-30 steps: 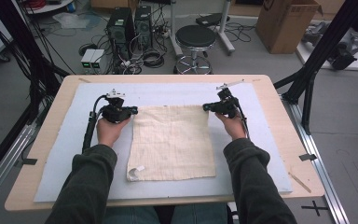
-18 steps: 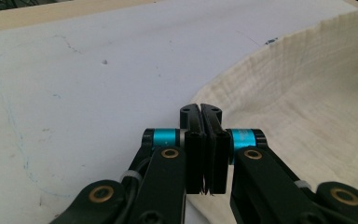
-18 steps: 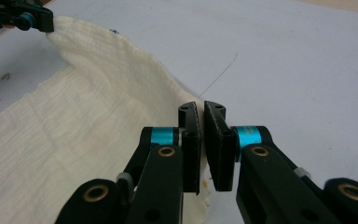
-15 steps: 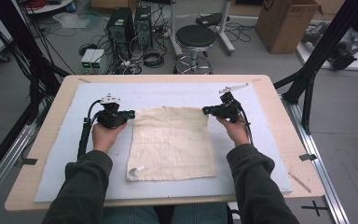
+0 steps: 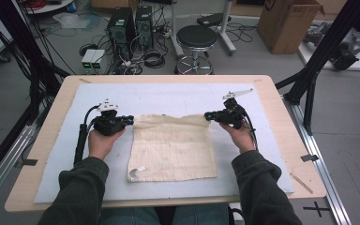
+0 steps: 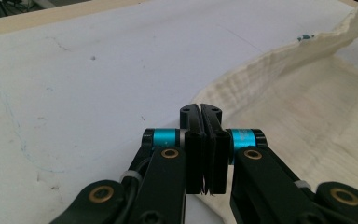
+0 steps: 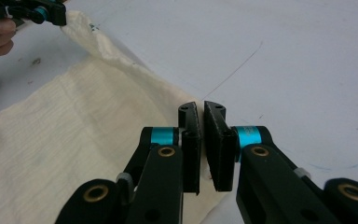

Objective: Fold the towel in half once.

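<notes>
Left gripper (image 5: 130,120) pinching the cloth's (image 5: 173,147) far left corner, right gripper (image 5: 208,115) clamped on the far right one. Cloth flat mid-mat (image 5: 168,96), far edge lifted.

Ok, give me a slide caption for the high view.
Both grippers, left gripper and right gripper, pinch the cream cloth's far corners above the table.

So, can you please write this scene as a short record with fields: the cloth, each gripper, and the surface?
cloth: cream cloth lying on the mat, far edge lifted slightly between the two grippers
left gripper: left gripper shut on the cloth's far left corner
right gripper: right gripper shut on the cloth's far right corner
near left corner: folded over, with a small white tag
surface: pale blue mat on a wooden table
</notes>
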Available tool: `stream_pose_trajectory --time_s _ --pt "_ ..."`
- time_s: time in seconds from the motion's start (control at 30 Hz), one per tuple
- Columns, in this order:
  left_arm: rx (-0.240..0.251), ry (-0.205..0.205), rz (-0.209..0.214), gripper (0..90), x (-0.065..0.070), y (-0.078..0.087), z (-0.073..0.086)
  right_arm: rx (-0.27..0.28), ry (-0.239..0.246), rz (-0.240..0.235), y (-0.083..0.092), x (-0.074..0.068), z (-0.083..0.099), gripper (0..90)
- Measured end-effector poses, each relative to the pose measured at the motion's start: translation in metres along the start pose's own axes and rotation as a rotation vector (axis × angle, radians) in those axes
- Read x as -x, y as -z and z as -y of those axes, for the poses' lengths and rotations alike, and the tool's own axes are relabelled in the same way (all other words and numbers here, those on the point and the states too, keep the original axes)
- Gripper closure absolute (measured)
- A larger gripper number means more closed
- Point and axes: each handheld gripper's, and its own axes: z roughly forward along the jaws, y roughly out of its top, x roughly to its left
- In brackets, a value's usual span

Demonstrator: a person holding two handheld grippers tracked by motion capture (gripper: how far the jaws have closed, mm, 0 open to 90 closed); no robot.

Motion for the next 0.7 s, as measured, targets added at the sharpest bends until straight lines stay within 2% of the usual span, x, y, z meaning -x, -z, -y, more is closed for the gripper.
stream_pose_trajectory --time_s 0.07,0.13,0.4,0.63,0.7 --pt "-0.01 -0.014 0.003 87.8 0.002 0.002 0.001 -0.015 0.005 -0.009 0.001 -0.002 0.001 85.0" --pt "-0.001 -0.017 0.009 87.8 0.004 0.005 0.002 -0.011 0.01 -0.011 0.003 -0.005 0.001 85.0" --pt "-0.005 -0.02 0.037 87.8 0.01 0.012 0.013 -0.025 0.034 -0.02 0.007 -0.013 0.003 85.1" --pt "0.005 -0.042 0.048 87.8 0.017 0.019 0.02 -0.033 0.028 -0.027 0.01 -0.018 0.018 85.1" --pt "0.013 -0.031 0.052 87.8 0.018 0.021 0.025 -0.035 0.03 -0.025 0.012 -0.02 0.022 85.1"
